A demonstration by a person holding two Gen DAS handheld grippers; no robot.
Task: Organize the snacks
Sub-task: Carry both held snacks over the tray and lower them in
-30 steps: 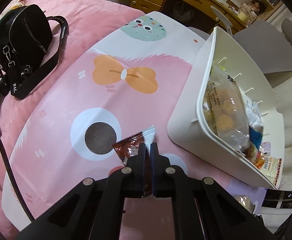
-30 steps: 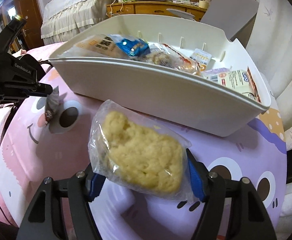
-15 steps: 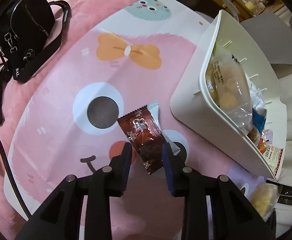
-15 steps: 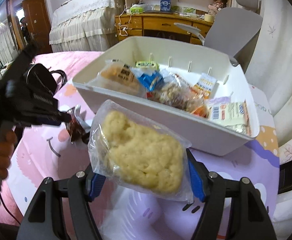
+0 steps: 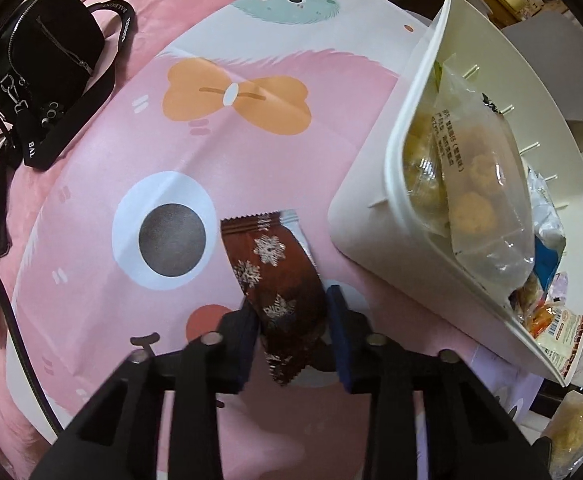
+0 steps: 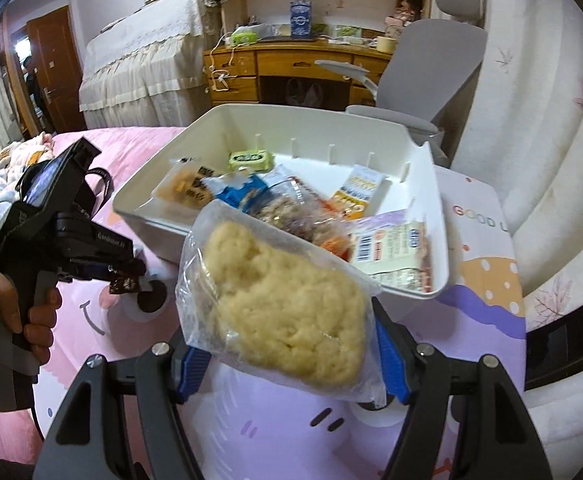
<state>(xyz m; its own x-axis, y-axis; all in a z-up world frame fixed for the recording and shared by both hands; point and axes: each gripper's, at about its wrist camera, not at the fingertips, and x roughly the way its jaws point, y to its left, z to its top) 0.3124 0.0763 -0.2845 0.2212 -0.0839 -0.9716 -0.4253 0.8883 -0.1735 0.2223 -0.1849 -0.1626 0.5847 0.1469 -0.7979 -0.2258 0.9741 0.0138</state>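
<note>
The left gripper [image 5: 291, 312] has its 2 blue-padded jaws closed partway around a brown snack packet [image 5: 277, 280], gripping it across its width near the lower end. The packet's long axis runs away from the camera and leans a little left, with its crimped, silver-edged far end pointing toward the big cartoon eye printed on the pink cartoon sheet [image 5: 219, 152]. White snowflake marks dot the wrapper; no wording on it can be read. The packet hangs above the sheet, just left of the white bin [image 5: 367, 200], not over it.

The right gripper [image 6: 287, 364] is spread wide, its jaws pressing the 2 sides of a clear bag with a pale yellow cake [image 6: 283, 312]. The bag's long axis runs from upper left to lower right across the view, broad face toward the camera. It sits in front of the bin's near wall [image 6: 411, 288], above the purple part of the sheet.

The bin holds several packets lying flat: a small green one by the far wall, a blue one, an orange-and-white sachet, a clear bag of brown pieces, and a white pack with a barcode and blue logo too small to read. In the left wrist view a clear bag of round biscuits [image 5: 471, 200] leans on the near end, with printed Chinese text I cannot make out.

On the sheet beside the bin, "GOOD" is printed [image 6: 473, 214]. A black shoulder bag [image 5: 43, 68] lies on the pink bedding, its strap showing "BAL".
</note>
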